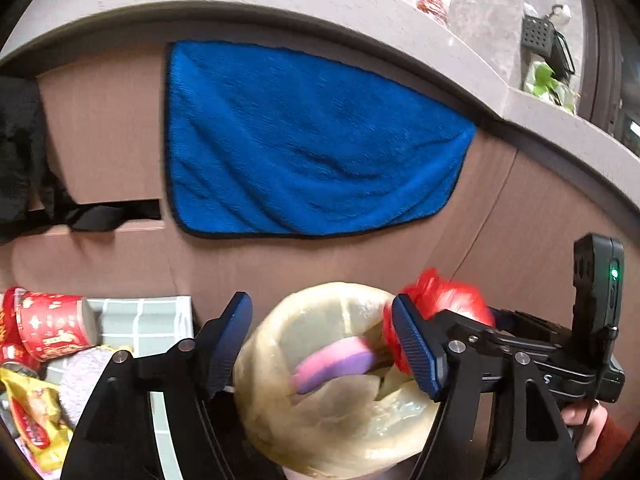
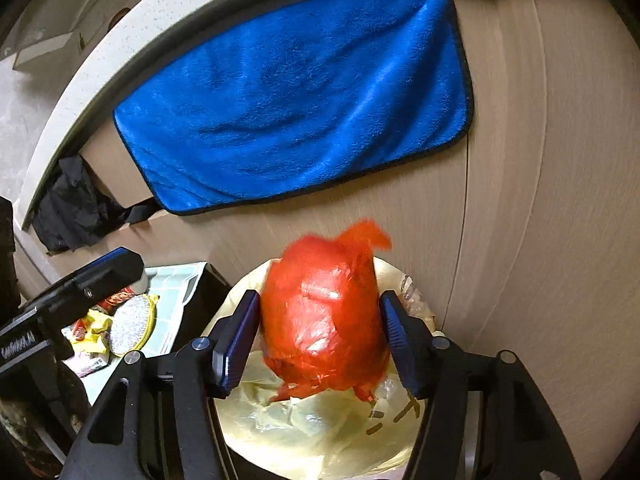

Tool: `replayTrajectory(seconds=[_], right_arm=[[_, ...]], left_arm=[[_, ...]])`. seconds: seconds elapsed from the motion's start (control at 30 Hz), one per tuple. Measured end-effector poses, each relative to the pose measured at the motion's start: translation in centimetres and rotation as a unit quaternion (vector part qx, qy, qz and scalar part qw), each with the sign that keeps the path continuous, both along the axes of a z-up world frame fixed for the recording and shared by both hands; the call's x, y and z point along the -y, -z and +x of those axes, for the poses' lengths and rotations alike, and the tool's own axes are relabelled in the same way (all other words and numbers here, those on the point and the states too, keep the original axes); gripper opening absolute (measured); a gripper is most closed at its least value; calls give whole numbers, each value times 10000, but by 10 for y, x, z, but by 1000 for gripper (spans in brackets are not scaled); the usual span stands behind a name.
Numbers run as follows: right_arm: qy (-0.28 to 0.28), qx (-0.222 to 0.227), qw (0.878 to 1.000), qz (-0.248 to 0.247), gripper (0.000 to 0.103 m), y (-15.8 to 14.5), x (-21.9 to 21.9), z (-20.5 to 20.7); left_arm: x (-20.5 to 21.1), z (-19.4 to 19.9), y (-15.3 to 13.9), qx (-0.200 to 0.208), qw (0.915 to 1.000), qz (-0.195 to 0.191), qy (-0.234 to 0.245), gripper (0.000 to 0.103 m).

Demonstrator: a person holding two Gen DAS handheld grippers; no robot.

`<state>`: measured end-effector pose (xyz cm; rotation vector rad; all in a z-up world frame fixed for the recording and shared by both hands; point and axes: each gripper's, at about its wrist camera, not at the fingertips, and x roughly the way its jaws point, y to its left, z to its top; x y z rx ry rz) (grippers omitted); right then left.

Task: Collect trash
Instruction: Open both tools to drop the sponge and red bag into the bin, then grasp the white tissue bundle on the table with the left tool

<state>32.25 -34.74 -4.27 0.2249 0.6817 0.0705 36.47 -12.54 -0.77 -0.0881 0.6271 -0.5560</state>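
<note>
A bin lined with a pale yellow bag (image 1: 340,408) stands below a cabinet front; it also shows in the right wrist view (image 2: 320,432). My right gripper (image 2: 320,340) holds a bulging red plastic bag (image 2: 324,320) between its pads, right over the bin's mouth. In the left wrist view the red bag (image 1: 436,300) shows behind my left gripper's right finger. My left gripper (image 1: 320,344) is open above the bin and holds nothing. A pink and purple object (image 1: 336,364) lies in the bin.
A blue towel (image 1: 304,140) hangs on the cabinet front under the counter edge (image 1: 280,12). At the left, a white tray (image 1: 148,320) holds a red cup (image 1: 52,328), yellow wrappers (image 1: 36,420) and a round sponge (image 2: 130,324). A black bag (image 2: 72,208) hangs at a drawer.
</note>
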Motion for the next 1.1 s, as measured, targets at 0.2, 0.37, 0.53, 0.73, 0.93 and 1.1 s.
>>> replayTrajectory(seconds=[0.2,0.37,0.53,0.73,0.93,1.1], right_arm=[[-89,446,9990,-17,61,-28,-13,-17],[-16,908,9955,-270,62,-59,-36,-36],[-154,1133,9925,-423,63,-76,-68,-45],[-538,1163,9913,-296,64,-80,-117,-47],[-1053,977,9893,-242,64,-68,-172,-42],[-1459,839,9853,-288,64,-56,-213,-40]], left_arm=[[-51,-10,-13,-149,9986,-126,-482,73],[-107,-38,-29,213,9952,10,-959,73],[-169,-61,-41,561,9858,314,-1551,73],[-249,-76,-40,583,9708,420,-2289,73],[-317,-91,-21,348,9590,208,-2804,73],[-362,-100,3,65,9485,99,-3164,73]])
